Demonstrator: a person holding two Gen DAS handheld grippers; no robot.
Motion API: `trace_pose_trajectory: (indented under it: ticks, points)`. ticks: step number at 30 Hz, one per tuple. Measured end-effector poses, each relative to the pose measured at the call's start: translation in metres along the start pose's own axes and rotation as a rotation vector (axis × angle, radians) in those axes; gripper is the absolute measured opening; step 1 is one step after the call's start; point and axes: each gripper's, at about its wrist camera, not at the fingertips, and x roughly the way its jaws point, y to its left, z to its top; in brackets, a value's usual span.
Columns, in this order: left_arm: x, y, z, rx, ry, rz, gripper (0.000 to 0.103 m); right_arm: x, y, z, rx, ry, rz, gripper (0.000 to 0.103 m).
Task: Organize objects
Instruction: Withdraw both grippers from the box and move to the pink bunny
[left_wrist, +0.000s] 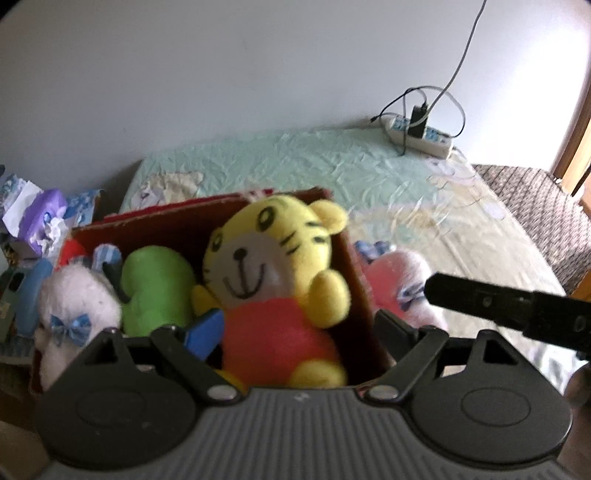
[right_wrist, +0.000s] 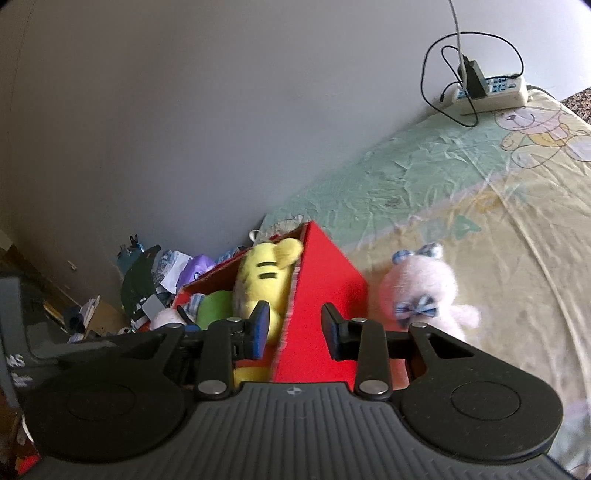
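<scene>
A yellow tiger plush (left_wrist: 273, 258) in a red shirt sits upright in the red cardboard box (left_wrist: 364, 295), next to a green plush (left_wrist: 155, 288) and a white plush (left_wrist: 74, 302) with a blue bow. My left gripper (left_wrist: 295, 332) hangs open just above the tiger, its pads clear of it. A pink-white plush (right_wrist: 421, 291) with blue bows lies on the bed right of the box (right_wrist: 325, 280). My right gripper (right_wrist: 295, 332) hovers over the box's right wall. Its jaws are narrowed with a small gap and hold nothing. One of its fingers (left_wrist: 498, 302) shows as a black bar.
The box stands on a pale green and yellow bed sheet (left_wrist: 369, 166). A power strip (left_wrist: 421, 133) with cables lies at the far edge by the wall. Tissue packs and clutter (left_wrist: 40, 218) pile up left of the box. A woven mat (left_wrist: 535, 206) borders the bed's right side.
</scene>
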Motion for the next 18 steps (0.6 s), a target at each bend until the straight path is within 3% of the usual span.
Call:
trace_pose_trajectory:
  ticks: [9, 18]
  points:
    - [-0.012, -0.036, 0.005, -0.048, -0.062, -0.032, 0.086, -0.005, -0.058, 0.010, -0.002, 0.107, 0.008, 0.035]
    - [-0.019, -0.098, -0.005, 0.014, -0.080, -0.089, 0.085, -0.001, -0.107, 0.018, 0.054, 0.160, 0.014, 0.035]
